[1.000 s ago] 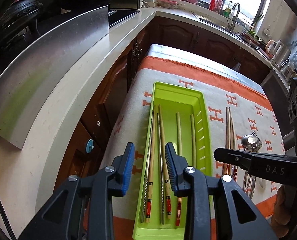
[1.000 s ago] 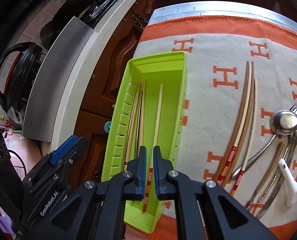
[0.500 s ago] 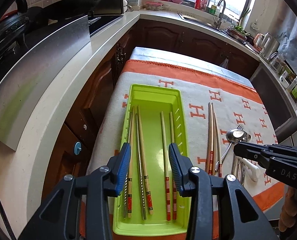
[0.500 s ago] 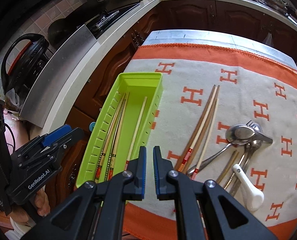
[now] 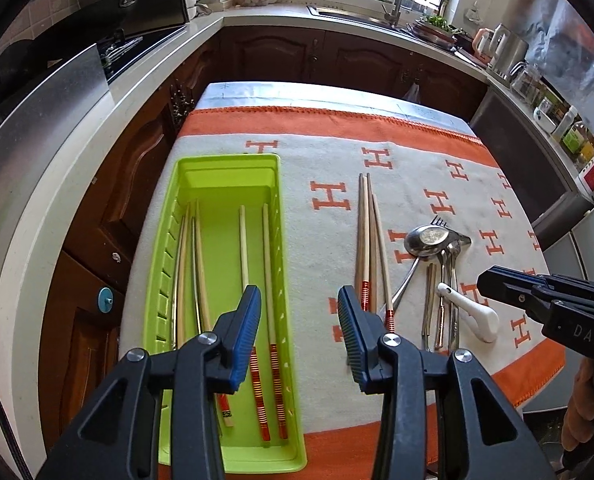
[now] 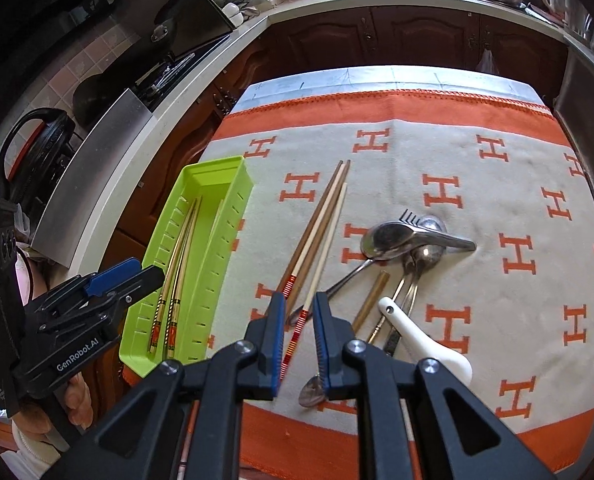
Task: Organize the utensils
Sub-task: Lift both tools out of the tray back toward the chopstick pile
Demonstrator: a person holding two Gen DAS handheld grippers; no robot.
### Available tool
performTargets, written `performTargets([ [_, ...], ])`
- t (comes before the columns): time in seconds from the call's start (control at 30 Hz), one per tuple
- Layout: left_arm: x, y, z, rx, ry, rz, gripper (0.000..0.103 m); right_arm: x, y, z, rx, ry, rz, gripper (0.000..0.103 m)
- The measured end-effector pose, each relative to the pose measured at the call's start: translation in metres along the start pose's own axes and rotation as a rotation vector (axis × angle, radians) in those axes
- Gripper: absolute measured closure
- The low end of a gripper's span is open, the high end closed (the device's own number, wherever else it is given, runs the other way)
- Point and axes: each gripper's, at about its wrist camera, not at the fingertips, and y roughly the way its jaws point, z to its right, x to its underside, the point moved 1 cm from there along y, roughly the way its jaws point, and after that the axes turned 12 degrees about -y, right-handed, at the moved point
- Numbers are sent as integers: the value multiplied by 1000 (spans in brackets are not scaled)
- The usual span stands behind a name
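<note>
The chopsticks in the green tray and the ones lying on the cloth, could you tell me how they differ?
The chopsticks in the green tray lie parallel, spread across its floor; the chopsticks on the cloth lie bunched, tips touching. The tray holds more of them; three lie on the cloth. Both sets include red-striped handle ends.

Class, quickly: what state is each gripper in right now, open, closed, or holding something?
Left gripper: open wide, holding nothing, above the green tray.
Right gripper: open, holding nothing, fingers either side of a loose chopstick on the cloth.

The left gripper (image 5: 299,334) hangs with jaws spread wide, the right gripper (image 6: 299,340) slightly parted.
</note>
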Motion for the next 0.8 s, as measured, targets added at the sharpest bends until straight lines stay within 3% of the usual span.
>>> performTargets([
  [0.43,4,54,45,-7,82,-107,65,22,20,42,-54,62,-27,89],
  [0.8,-3,101,61,-72,117,-174,83,29,49,57,-115,68,-65,89],
])
